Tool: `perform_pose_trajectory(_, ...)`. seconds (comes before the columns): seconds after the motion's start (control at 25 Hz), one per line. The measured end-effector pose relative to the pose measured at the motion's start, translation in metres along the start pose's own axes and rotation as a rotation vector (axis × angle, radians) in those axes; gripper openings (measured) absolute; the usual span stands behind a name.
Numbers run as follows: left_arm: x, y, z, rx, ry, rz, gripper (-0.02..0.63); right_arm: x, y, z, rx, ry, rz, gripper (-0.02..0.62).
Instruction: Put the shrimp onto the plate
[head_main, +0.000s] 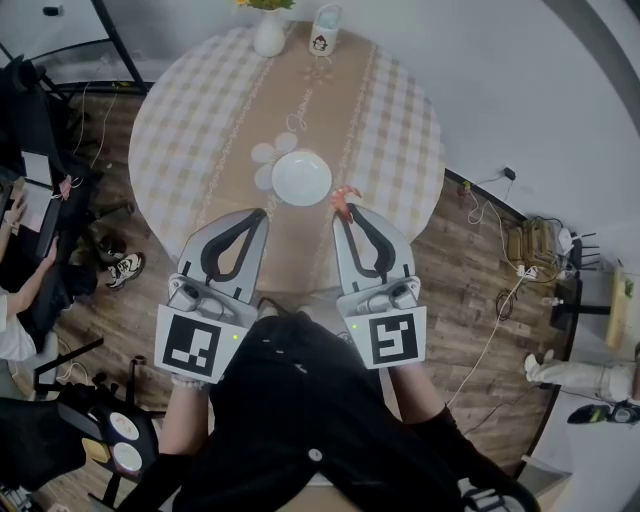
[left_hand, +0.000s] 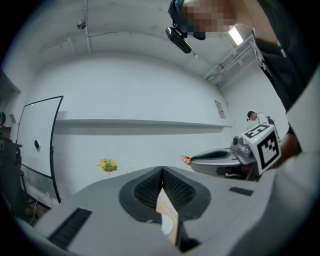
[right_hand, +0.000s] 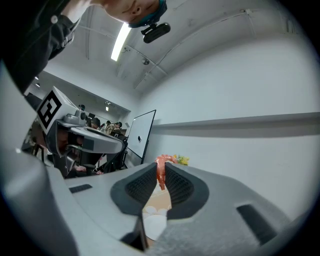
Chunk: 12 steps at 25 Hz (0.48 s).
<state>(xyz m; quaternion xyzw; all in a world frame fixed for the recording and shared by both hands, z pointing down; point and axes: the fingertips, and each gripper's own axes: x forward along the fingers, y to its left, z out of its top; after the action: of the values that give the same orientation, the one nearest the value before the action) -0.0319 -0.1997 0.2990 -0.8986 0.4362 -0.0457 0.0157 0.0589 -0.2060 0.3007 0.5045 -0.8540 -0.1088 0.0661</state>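
Right gripper (head_main: 346, 214), fingers pinching the shrimp (head_main: 343, 199), hangs just right of the plate (head_main: 301, 178); best to carry it over the plate's middle and release low. Left gripper's (head_main: 262, 214) fingers are closed, empty.

A round table (head_main: 400, 120) under a checked cloth is standing on the wood-plank floor (head_main: 470, 280), with a pale wall (head_main: 530, 80) curving past on the far right. Cables (head_main: 522, 272) are trailing over the boards at the right. A whiteboard (left_hand: 35, 140) is standing by the wall, and a ceiling strip light (right_hand: 120, 42) is glowing overhead.
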Motion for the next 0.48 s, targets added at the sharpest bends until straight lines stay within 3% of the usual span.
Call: perform_pose_trajectory(0.48, 0.001, 0.009, -0.006, -0.007, 0.024, 0.071, 0.003, 0.024, -0.012, -0.028, -0.013, 0.048, 0.061, 0.04)
